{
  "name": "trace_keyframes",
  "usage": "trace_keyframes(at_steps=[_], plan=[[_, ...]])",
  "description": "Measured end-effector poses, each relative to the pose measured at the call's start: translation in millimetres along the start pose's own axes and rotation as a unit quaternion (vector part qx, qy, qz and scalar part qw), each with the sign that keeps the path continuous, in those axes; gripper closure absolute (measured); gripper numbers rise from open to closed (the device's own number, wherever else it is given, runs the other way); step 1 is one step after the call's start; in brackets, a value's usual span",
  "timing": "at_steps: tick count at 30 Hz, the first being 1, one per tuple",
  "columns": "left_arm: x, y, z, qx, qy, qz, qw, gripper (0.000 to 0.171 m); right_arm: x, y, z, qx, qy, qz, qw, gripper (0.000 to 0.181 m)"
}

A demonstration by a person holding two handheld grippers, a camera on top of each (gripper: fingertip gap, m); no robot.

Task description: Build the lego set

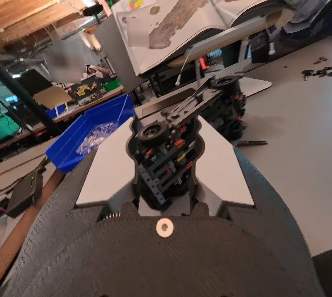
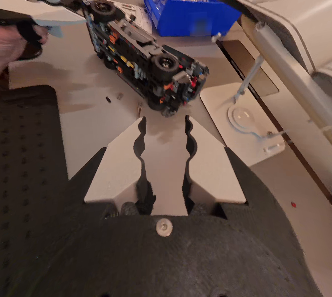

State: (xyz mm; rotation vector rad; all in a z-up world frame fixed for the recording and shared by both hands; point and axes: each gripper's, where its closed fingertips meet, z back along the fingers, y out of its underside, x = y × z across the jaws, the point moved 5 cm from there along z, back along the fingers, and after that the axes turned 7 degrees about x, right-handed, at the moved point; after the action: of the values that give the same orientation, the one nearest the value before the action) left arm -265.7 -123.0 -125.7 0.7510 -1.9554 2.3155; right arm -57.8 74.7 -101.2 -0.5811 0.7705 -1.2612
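Fingers of my right tool (image 2: 165, 118) stand apart with nothing between them, hovering over bare surface (image 2: 89, 127) just short of the model's nearer end. Beyond the tips lies the Lego car chassis (image 2: 143, 58), tipped on its side with two black wheels facing up and its dark beams studded with orange, yellow and red pins. My left tool (image 1: 166, 121) is clamped on the chassis's far end, the frame running out between its fingers. Near the chassis on the surface sit a few loose pieces: a small black pin (image 2: 107, 99) and a grey one (image 2: 120, 95). Farther back, towards the far edge, a blue bin (image 2: 188, 17) holds clear parts bags, and the open instruction book (image 1: 179, 24) rests on a stand. By my reckoning the build is well under way: frame and wheels are on, but no body panels show, and bagged parts remain.
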Motion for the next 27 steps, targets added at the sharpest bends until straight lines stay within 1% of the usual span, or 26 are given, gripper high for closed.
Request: trace_keyframes(at_steps=[2, 4, 6, 8, 11, 13, 15, 17, 20, 23, 27], plan=[[-16, -17, -1, -0.006, 0.017, -0.027, 0.999, 0.113, -12, 18, 7, 0.024, 0.005, -0.021, 0.999, 0.138], [-33, -27, -5, -0.002, 0.035, -0.053, 0.998, 0.114, -20, 33, 11, 0.039, 0.0, -0.04, 0.998, 0.139], [-45, -28, -12, 0.014, 0.047, -0.078, 0.996, 0.117, -25, 45, 15, 0.051, 0.004, -0.051, 0.997, 0.142], [-60, -25, -17, 0.025, 0.082, -0.085, 0.993, 0.123, -33, 56, 22, 0.08, 0.024, -0.068, 0.994, 0.144], [-84, -23, -23, 0.03, 0.126, -0.093, 0.987, 0.123, -36, 53, 40, 0.085, 0.028, -0.085, 0.992, 0.144], [-99, -19, -29, 0.039, 0.139, -0.111, 0.983, 0.122, -40, 48, 59, 0.108, 0.046, -0.09, 0.989, 0.144], [-112, -13, -32, 0.05, 0.156, -0.133, 0.978, 0.122, -40, 40, 84, 0.134, 0.067, -0.07, 0.986, 0.141], [-117, -6, -33, 0.056, 0.163, -0.151, 0.973, 0.122, -42, 35, 113, 0.152, 0.094, -0.055, 0.982, 0.142], [-119, -3, -32, 0.048, 0.181, -0.143, 0.972, 0.123, -51, 42, 152, 0.192, 0.138, -0.04, 0.971, 0.142], [-120, 0, -31, 0.045, 0.187, -0.134, 0.972, 0.124, -62, 62, 171, 0.206, 0.139, -0.023, 0.968, 0.145], [-122, 5, -31, 0.046, 0.197, -0.13, 0.971, 0.124, -92, 117, 166, 0.236, 0.122, -0.06, 0.962, 0.148]])
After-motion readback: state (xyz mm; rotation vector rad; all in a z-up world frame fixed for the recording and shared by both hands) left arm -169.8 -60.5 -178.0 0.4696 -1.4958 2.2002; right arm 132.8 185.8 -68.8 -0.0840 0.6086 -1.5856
